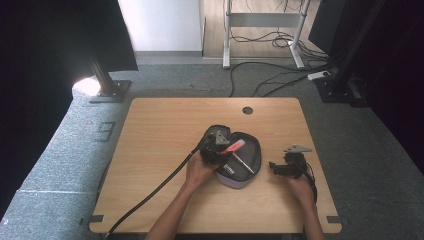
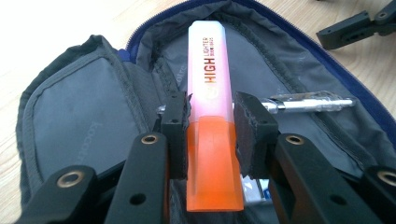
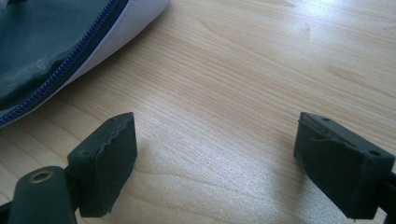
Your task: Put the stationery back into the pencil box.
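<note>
An open pencil case [image 1: 245,162] with a grey lining and blue zip lies mid-table. My left gripper [image 2: 211,126] is shut on an orange highlighter [image 2: 211,112] with a pale cap, held just over the case's open mouth [image 2: 280,60]; from above the highlighter [image 1: 234,146] shows pink-orange. A clear silver-tipped pen [image 2: 310,103] lies inside the case. My right gripper [image 3: 215,163] stands open over bare wood to the right of the case [image 3: 42,46], nothing between its pads; from above the right gripper [image 1: 276,168] sits beside the case.
The wooden table [image 1: 160,130] has a round cable hole [image 1: 247,110] at the back. A black cable [image 1: 150,192] trails from the left gripper off the front edge. Stand feet and floor cables lie beyond the table.
</note>
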The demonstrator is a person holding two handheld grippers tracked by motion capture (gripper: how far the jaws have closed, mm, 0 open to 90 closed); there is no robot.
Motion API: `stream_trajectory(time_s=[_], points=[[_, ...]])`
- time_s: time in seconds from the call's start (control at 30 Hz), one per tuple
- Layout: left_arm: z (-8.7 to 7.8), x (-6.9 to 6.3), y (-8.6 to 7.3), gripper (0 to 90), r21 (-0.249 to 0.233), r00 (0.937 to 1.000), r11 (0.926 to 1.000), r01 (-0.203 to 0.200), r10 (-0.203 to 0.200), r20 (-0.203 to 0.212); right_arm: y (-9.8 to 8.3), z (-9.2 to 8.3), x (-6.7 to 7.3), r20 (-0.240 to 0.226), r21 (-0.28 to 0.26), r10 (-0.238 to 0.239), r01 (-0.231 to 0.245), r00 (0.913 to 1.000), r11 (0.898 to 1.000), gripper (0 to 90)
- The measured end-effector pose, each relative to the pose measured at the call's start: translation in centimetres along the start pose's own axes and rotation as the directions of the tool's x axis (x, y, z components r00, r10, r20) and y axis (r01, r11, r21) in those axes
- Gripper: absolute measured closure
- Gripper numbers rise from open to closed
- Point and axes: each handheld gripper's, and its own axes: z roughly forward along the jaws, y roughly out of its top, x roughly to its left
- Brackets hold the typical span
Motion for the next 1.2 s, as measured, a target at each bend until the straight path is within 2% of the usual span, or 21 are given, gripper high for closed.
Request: stream_trajectory(time_s=[0.23,0.57,0.8,1.07,1.2], points=[[1.0,0.5,-0.1,67.0,0.010,0.9997,0.9996,0.025,-0.025,-0.006,0.0,0.0,0.0,0.000,0.000,0.000,0.000,1.0000,1.000,12.8],[2.0,0.1,-0.1,66.7,0.062,0.9998,0.9979,0.019,-0.019,-0.003,0.0,0.0,0.0,0.000,0.000,0.000,0.000,1.0000,1.000,12.8],[1.8,0.2,0.0,65.4,0.063,0.9998,0.9979,0.018,-0.019,0.011,0.0,0.0,0.0,0.000,0.000,-0.001,0.001,1.0000,1.000,12.9],[0.5,0.2,0.5,53.2,0.023,0.9998,0.9996,0.018,-0.018,0.011,0.0,0.0,0.0,0.000,0.000,-0.001,0.001,1.0000,1.000,12.8],[-0.1,0.1,0.7,45.6,0.016,0.9999,0.9999,0.004,-0.005,0.014,0.0,0.0,0.0,0.000,0.000,-0.001,0.001,1.0000,1.000,12.9]])
